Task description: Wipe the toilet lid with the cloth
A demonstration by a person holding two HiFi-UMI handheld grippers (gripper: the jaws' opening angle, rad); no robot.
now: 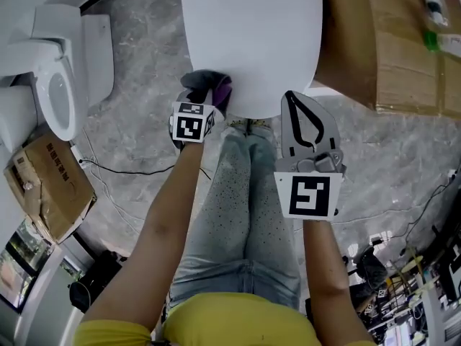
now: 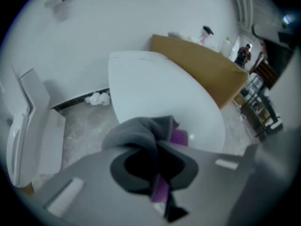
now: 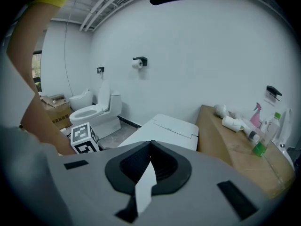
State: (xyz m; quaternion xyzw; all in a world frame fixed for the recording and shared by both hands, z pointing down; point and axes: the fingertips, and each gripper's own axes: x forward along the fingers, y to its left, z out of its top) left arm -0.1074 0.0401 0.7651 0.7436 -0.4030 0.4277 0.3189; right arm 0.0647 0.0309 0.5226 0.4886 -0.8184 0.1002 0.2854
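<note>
The left gripper (image 1: 207, 101) is clamped on the grey-purple cloth (image 1: 209, 85), at the lid's (image 1: 252, 34) near edge, mid-frame. The right gripper (image 1: 289, 98), jaws together and empty, hangs just to its right.

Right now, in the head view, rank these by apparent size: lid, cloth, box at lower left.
1. Lid
2. Box
3. Cloth
The cloth is bunched and partly hidden, so its true size is unclear.
</note>
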